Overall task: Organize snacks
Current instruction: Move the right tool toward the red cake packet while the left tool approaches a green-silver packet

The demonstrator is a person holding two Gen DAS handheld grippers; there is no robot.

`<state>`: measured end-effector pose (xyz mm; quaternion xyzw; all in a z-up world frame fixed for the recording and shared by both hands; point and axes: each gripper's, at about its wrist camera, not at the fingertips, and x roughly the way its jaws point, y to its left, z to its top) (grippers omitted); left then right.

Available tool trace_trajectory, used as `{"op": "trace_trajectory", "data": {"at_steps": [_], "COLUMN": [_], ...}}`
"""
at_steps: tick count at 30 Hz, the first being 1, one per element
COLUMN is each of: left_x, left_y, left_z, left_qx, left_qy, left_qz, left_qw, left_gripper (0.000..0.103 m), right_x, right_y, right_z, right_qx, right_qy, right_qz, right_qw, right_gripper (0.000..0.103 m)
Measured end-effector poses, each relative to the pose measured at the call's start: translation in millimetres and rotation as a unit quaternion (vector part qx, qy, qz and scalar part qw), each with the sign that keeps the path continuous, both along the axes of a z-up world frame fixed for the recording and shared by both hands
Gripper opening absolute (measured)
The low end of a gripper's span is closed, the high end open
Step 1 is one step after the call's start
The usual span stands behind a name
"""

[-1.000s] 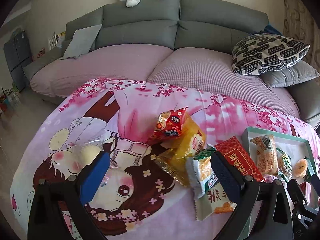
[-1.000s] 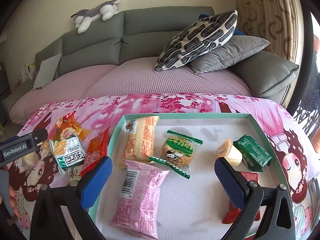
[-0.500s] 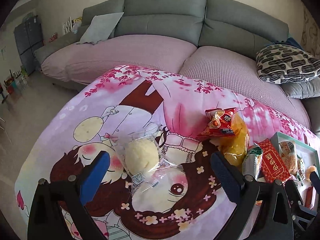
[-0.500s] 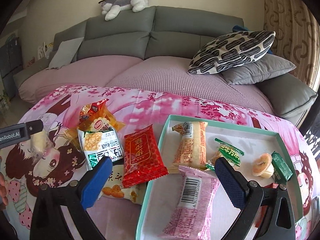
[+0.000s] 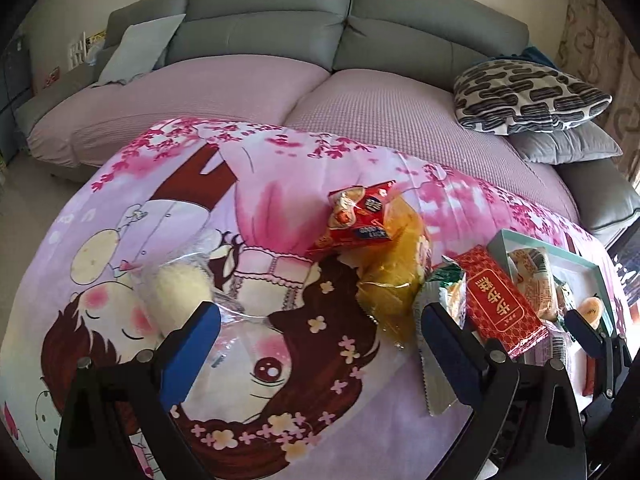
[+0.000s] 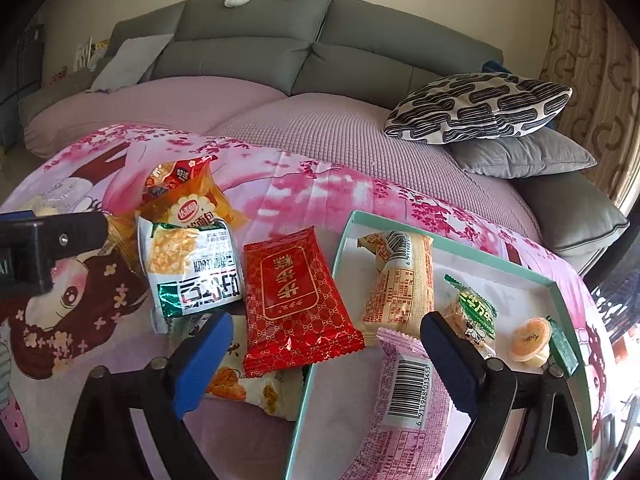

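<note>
While both grippers hover over a pink cartoon-print cloth covering the tabletop, the scene reads:

Left gripper: blue-padded fingers spread wide with nothing pinched; a pale round bun in clear plastic wrap lies just ahead of its left finger.
Right gripper: blue-padded fingers spread but just now narrowing, touching nothing; a flat red foil packet with gold lettering lies on the cloth between and ahead of them.
Loose snacks: a green-and-white crinkled packet, a yellow translucent bag and a small red pouch are heaped left of the red packet.
Tray: a shallow white tray with teal rim, right of the red packet, holds a long cream bar, a pink barcode wrapper, a green-ended sweet and an orange jelly cup.
Background: grey sofa.
</note>
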<state>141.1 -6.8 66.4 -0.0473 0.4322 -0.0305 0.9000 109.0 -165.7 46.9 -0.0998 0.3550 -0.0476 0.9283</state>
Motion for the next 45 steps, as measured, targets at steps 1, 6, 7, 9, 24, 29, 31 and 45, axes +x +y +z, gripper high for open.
{"op": "trace_trajectory", "data": {"at_steps": [1, 6, 7, 9, 24, 29, 31, 45], "left_x": [0.8, 3.7, 3.9, 3.9, 6.4, 9.3, 10.5, 9.7], "left_y": [-3.3, -9.4, -9.5, -8.9, -32.4, -46.8, -50.0, -65.1], "left_z": [-1.9, -7.3, -6.8, -5.4, -0.8, -8.5, -12.4, -17.6], "left_qx": [-0.001, -0.011, -0.014, -0.022, -0.074, -0.075, -0.069, -0.086], "left_qy": [0.003, 0.012, 0.011, 0.009, 0.005, 0.017, 0.02, 0.031], "left_qz": [-0.004, -0.011, -0.012, -0.014, -0.062, -0.074, -0.071, -0.1], "left_qw": [1.0, 0.9998, 0.9998, 0.9996, 0.9953, 0.9943, 0.9948, 0.9907], "left_gripper": [0.1, 0.1, 0.1, 0.1, 0.077, 0.066, 0.065, 0.043], "right_x": [0.9, 4.6, 4.9, 5.6, -0.3, -1.9, -2.4, -2.5], "right_y": [1.4, 8.6, 9.7, 11.1, 8.1, 3.7, 3.1, -8.2], "right_z": [-1.3, -9.0, -9.1, -9.1, -5.9, -3.9, -3.7, -5.0], "right_qx": [-0.004, -0.025, -0.024, -0.022, 0.007, 0.02, 0.024, 0.076], "right_qy": [0.001, 0.005, 0.004, 0.004, 0.015, 0.018, 0.019, 0.029], "right_qz": [0.001, 0.007, 0.009, 0.01, 0.029, 0.029, 0.031, 0.03], "right_qw": [1.0, 1.0, 1.0, 1.0, 0.999, 0.999, 0.999, 0.996], "right_gripper": [0.094, 0.085, 0.081, 0.073, 0.059, 0.059, 0.059, 0.058]}}
